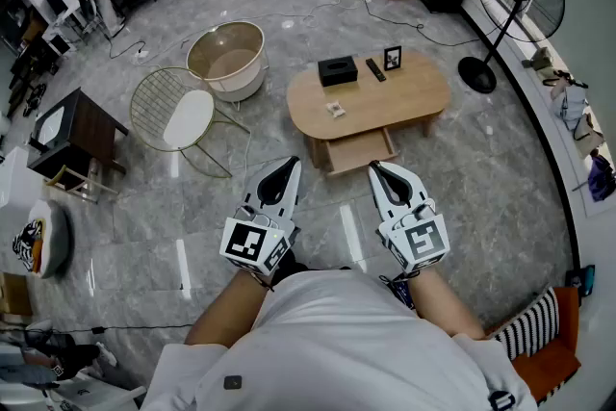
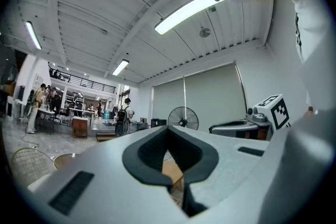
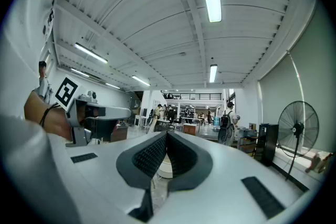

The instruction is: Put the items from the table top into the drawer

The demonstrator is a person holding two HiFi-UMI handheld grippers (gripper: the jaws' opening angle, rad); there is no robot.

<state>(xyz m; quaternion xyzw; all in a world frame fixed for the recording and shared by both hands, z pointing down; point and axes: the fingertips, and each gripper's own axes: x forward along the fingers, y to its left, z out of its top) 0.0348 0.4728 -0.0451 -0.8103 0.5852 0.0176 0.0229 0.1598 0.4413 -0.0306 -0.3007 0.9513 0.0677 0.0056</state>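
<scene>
polished grey marble floor (image 1: 481, 178), big open hall. an oval wooden table (image 1: 423, 101) carries a black box (image 1: 338, 70), a remote (image 1: 375, 69), a small photo frame (image 1: 393, 59) and a little card (image 1: 335, 110). its drawer (image 1: 358, 149) is pulled open. a standing fan (image 1: 520, 0) is at the right. the left gripper (image 1: 285, 170) and right gripper (image 1: 377, 172) are both clenched on nothing, well short of the table.

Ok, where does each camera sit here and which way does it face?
Head view: on the person's head, looking steeply down at the table and open drawer; forearms, left gripper, right gripper show.
Left gripper view: on that gripper, level along shut jaws; white sleeve at right.
Right gripper view: on that gripper, level too; wrist at left.
Shared: both gripper views show the fan and the other gripper.
</scene>
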